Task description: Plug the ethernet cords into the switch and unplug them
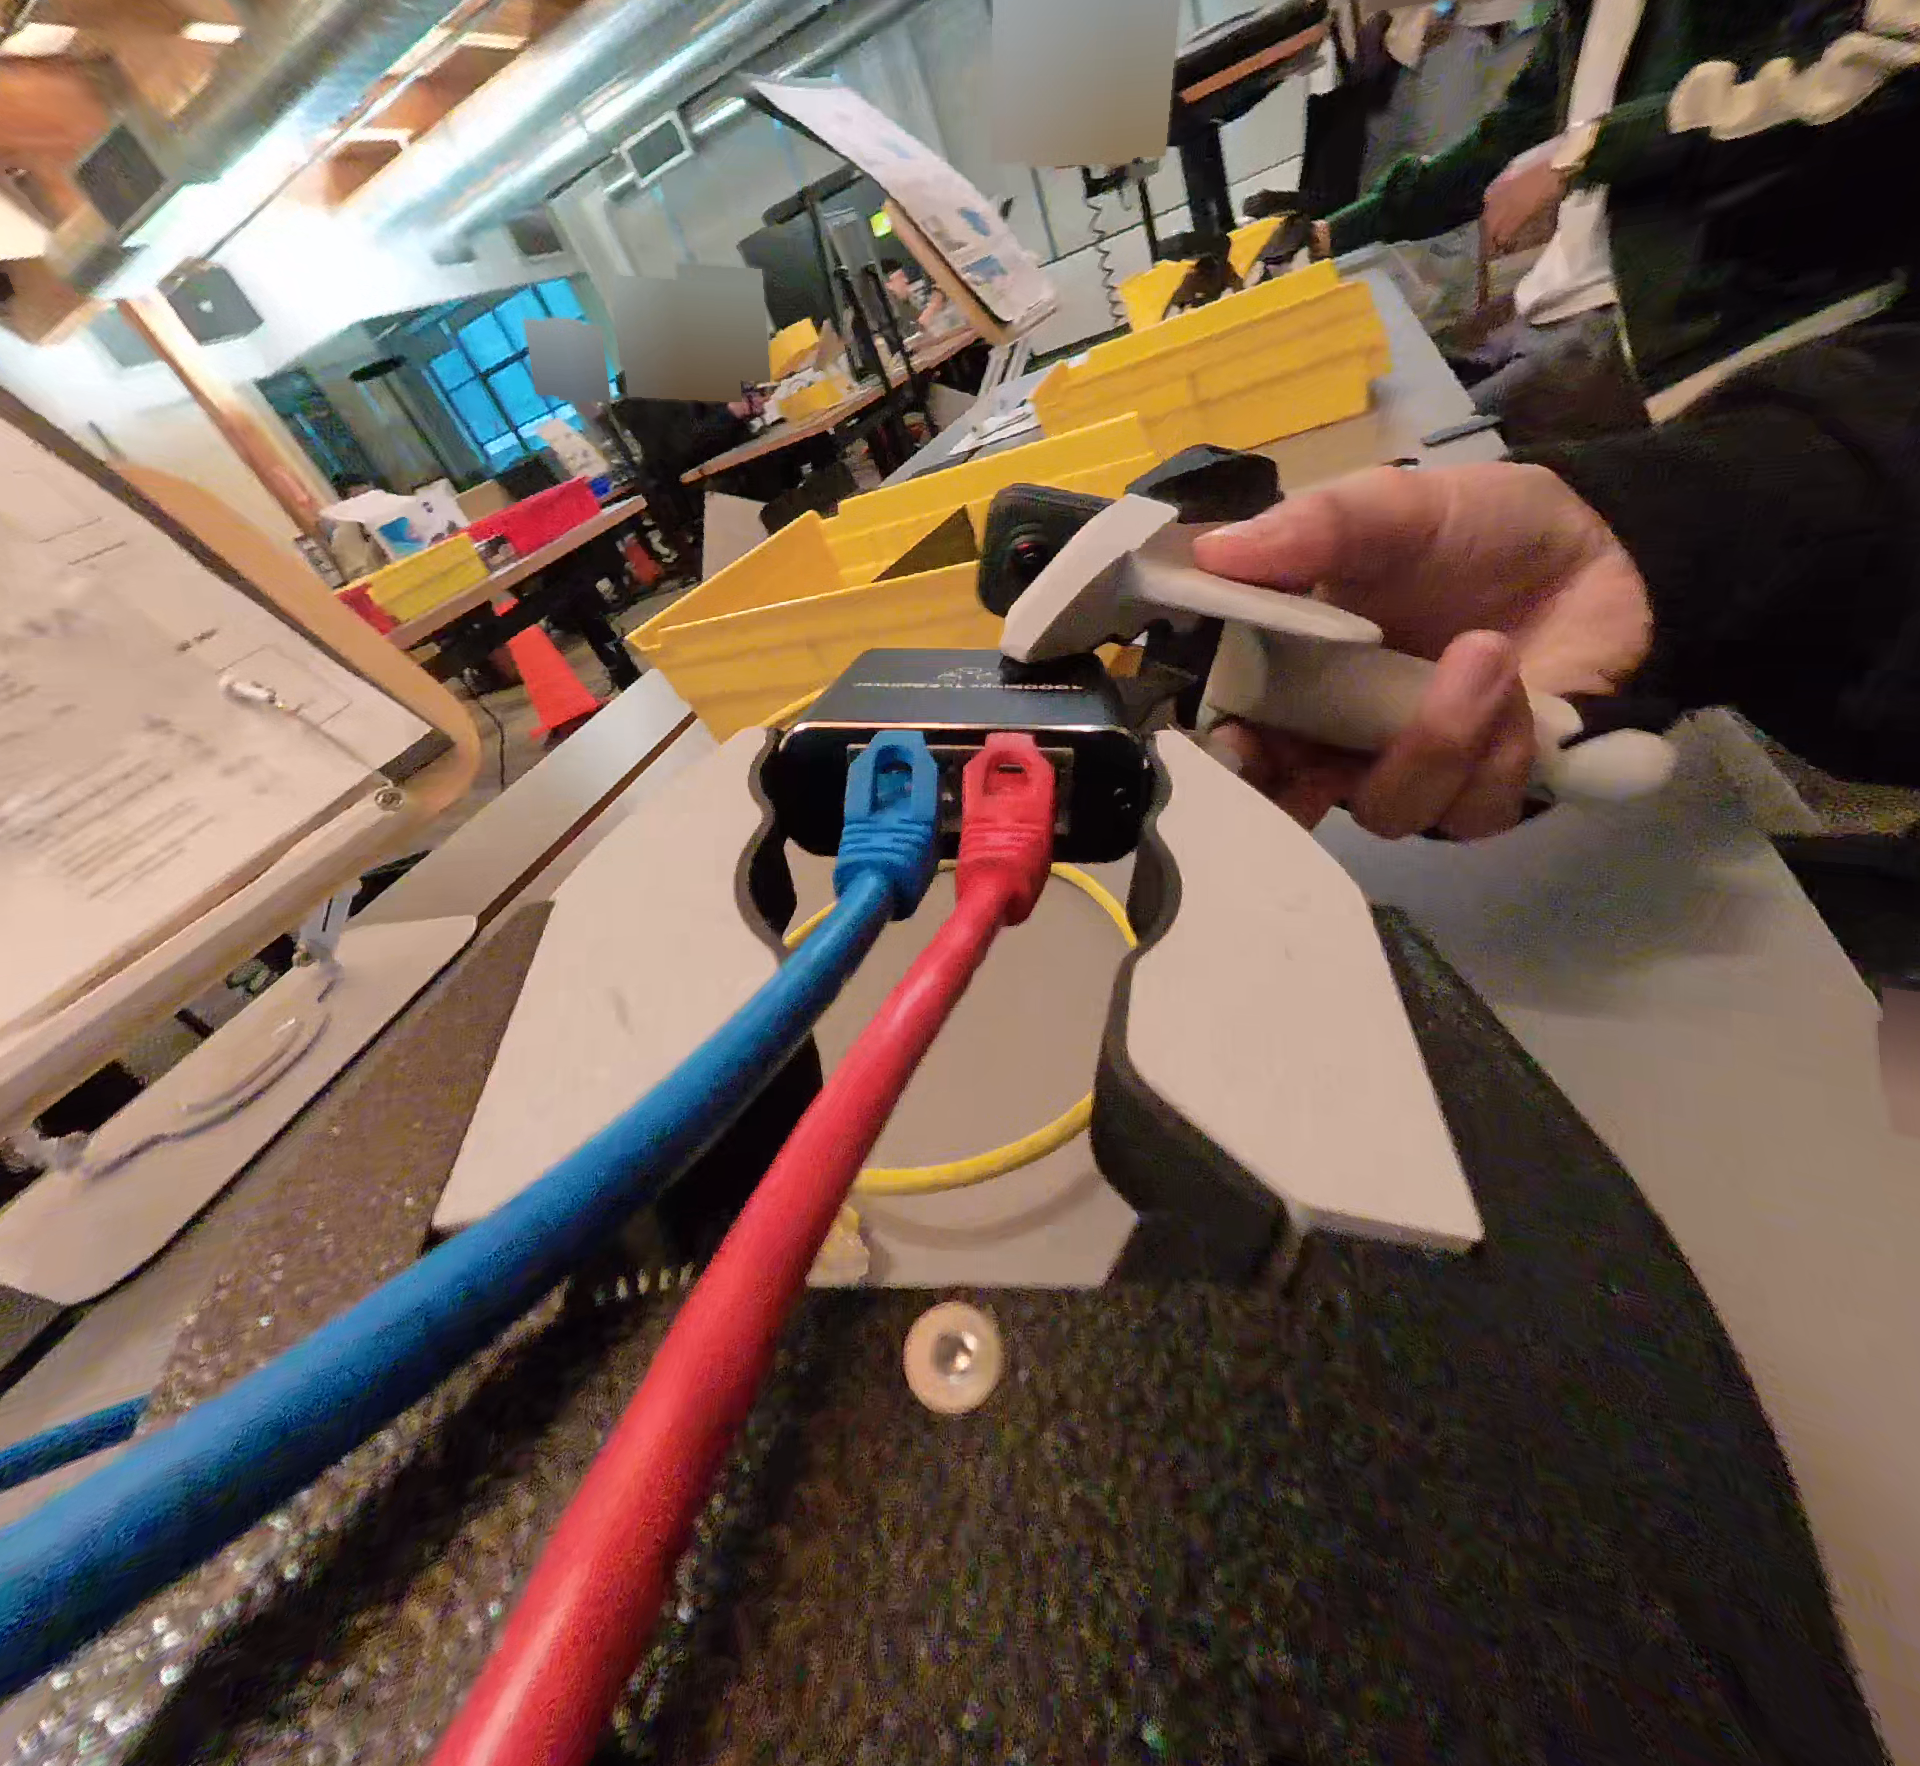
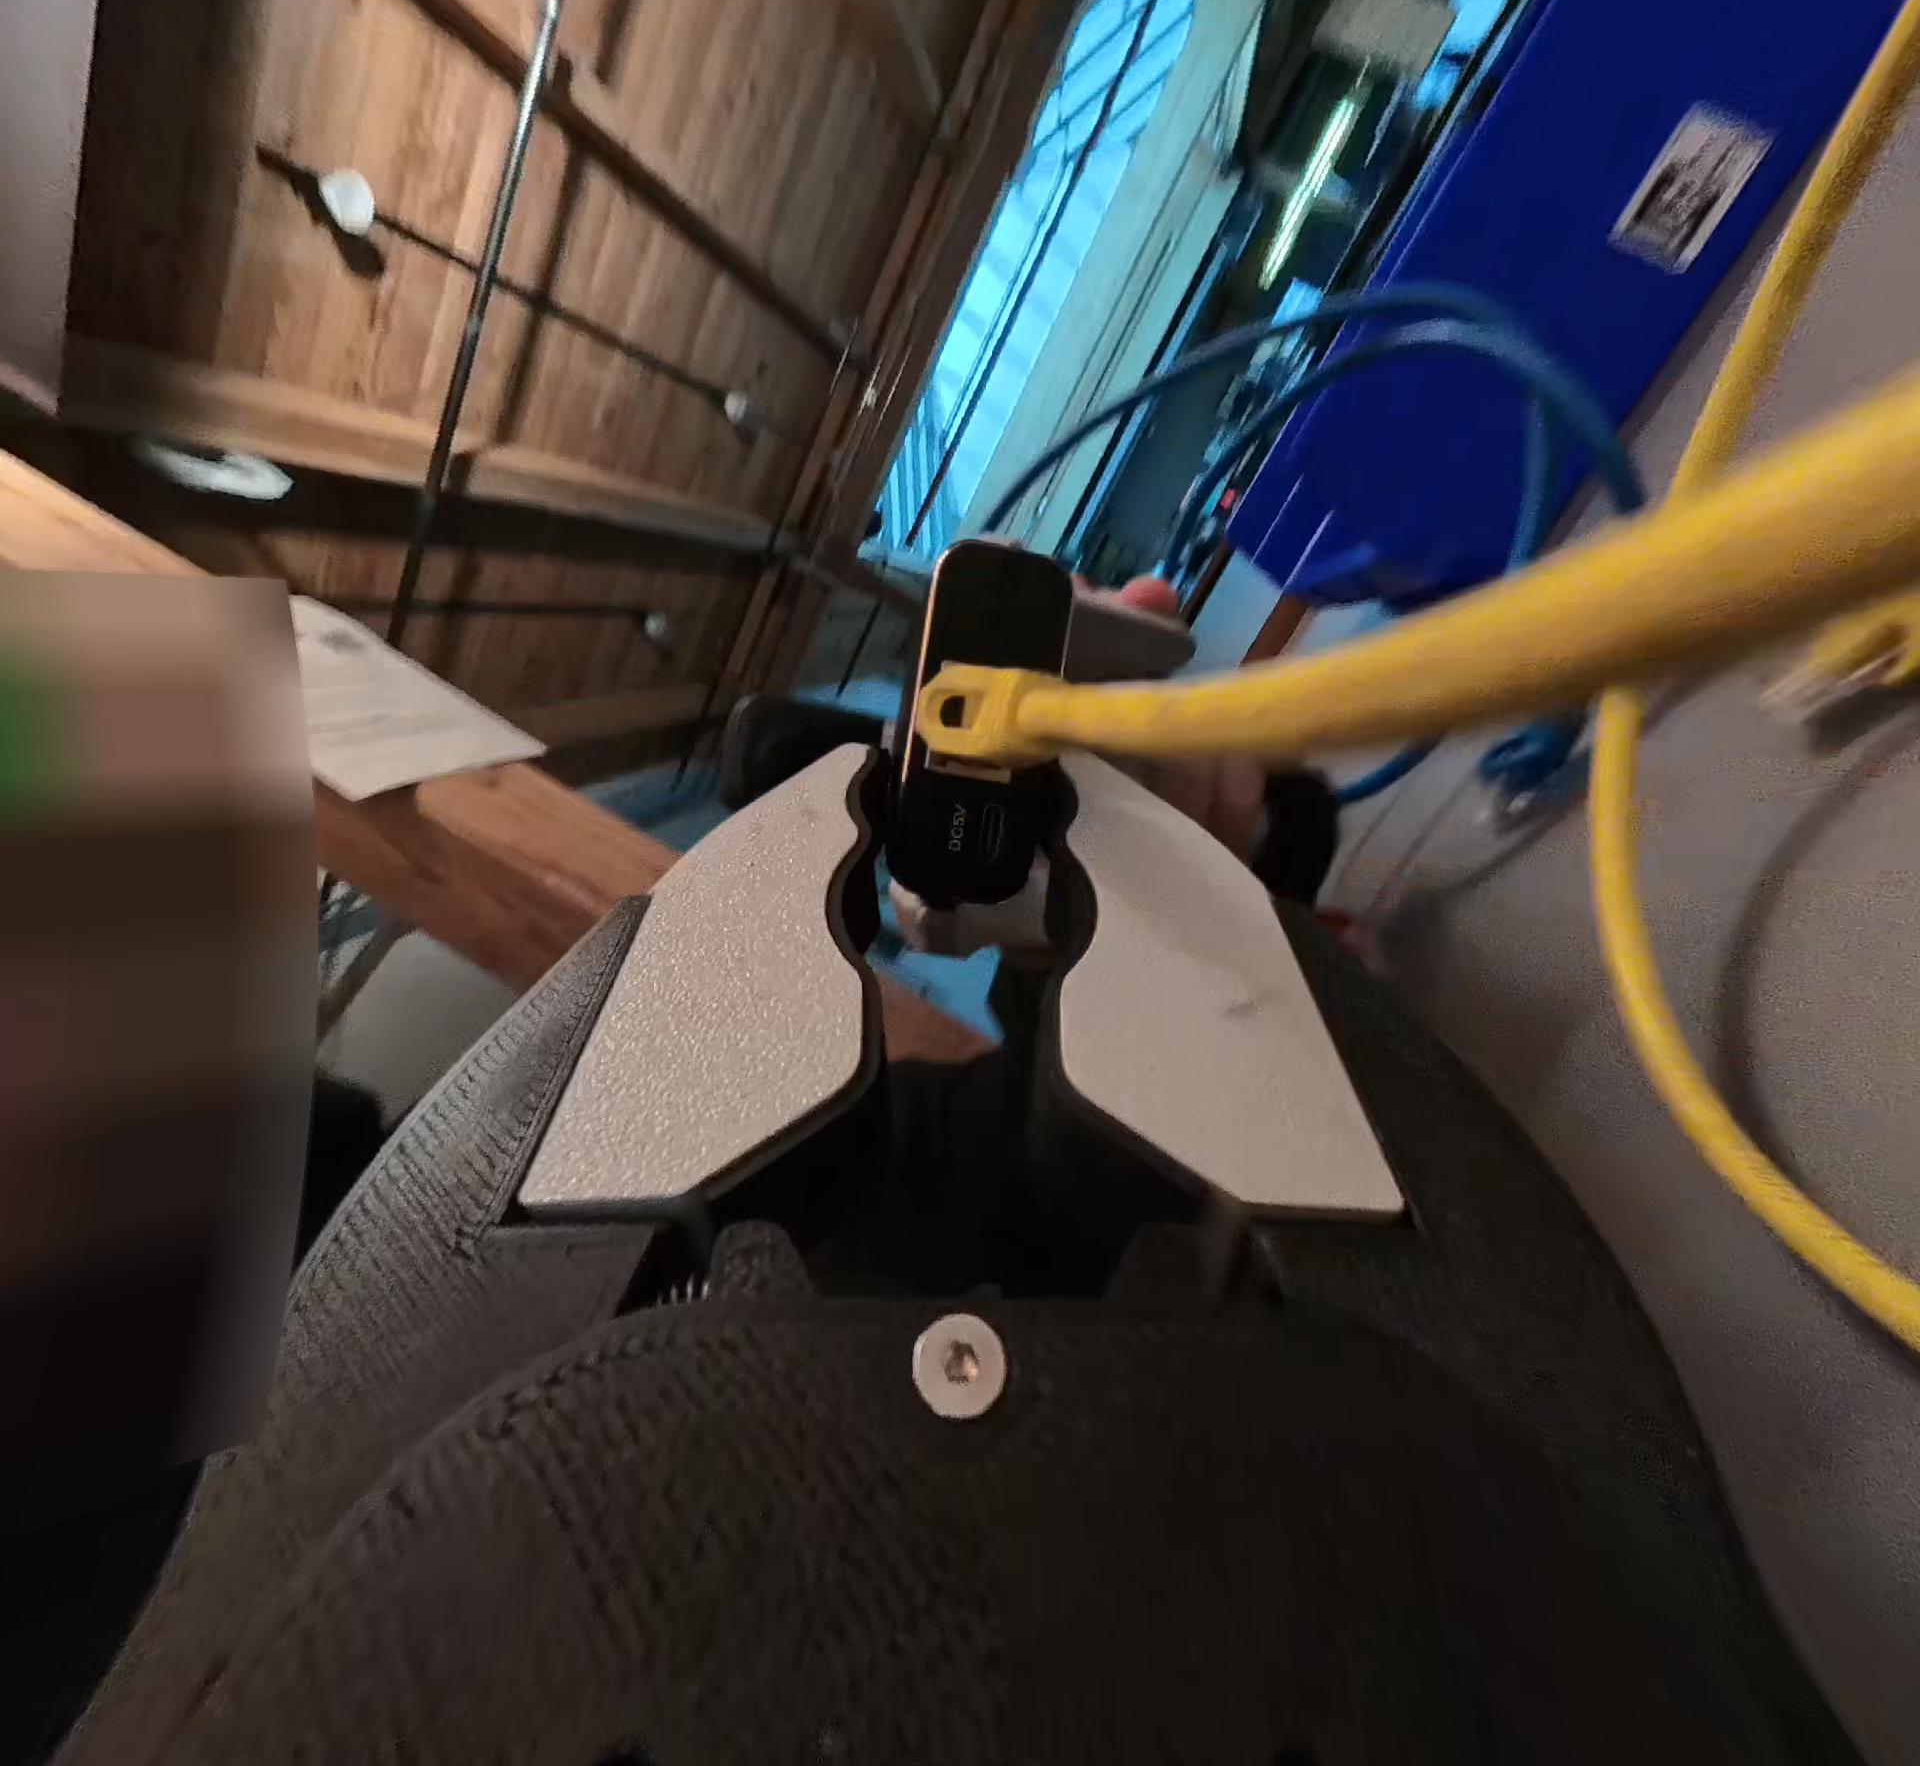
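The blue cord [image 1: 582, 1166] and red cord [image 1: 748, 1228] run from the camera straight into the switch [image 1: 961, 760], side by side. The left gripper [image 1: 956, 843] clamps the switch ends. The right gripper [image 2: 961, 843] pinches its far end, just below the yellow cord [image 2: 1351, 688] plugged there.

The blue cord [image 1: 582, 1166] and red cord [image 1: 727, 1301] run out of the left wrist view's lower edge, their far ends unseen. In the right wrist view the yellow cord [image 2: 1455, 667] leaves the right edge, its plug covering its port on the switch [image 2: 987, 729].
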Motion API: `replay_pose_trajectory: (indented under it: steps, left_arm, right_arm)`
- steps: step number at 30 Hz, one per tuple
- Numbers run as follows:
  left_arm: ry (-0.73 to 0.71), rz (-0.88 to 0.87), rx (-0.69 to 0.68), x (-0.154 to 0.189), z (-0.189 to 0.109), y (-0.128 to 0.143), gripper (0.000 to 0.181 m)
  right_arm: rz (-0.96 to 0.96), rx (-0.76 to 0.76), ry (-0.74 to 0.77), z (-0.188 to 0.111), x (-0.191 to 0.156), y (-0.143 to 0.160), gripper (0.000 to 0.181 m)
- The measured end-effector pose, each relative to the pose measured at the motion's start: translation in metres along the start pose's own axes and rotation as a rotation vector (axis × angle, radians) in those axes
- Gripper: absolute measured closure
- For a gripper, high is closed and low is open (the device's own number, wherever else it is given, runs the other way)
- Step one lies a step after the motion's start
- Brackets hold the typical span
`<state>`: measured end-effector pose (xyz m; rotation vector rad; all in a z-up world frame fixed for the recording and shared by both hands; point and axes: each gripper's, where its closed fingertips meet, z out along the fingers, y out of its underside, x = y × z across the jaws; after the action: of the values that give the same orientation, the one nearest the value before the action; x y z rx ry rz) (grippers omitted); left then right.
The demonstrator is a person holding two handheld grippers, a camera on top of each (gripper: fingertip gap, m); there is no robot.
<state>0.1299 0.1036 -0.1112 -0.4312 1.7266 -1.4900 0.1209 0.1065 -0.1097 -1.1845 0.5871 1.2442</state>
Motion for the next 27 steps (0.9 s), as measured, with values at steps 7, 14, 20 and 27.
replay_pose_trajectory:
  steps: [7,14,20,27]
  left_arm:
    - [-0.123,-0.174,0.101,-0.019,-0.001,-0.003,0.118]
    - [-0.156,-0.117,0.096,-0.015,0.003,-0.002,0.119]
    - [-0.171,-0.087,0.095,-0.015,0.003,-0.002,0.119]
    - [-0.178,-0.082,0.081,-0.015,0.003,0.001,0.119]
  right_arm:
    - [0.013,0.263,0.053,-0.011,0.006,-0.03,0.139]
    - [0.003,0.416,0.033,-0.016,0.001,-0.041,0.167]
    - [0.025,0.432,0.028,-0.016,0.001,-0.041,0.166]
    - [0.068,0.473,0.009,-0.016,0.005,-0.042,0.167]
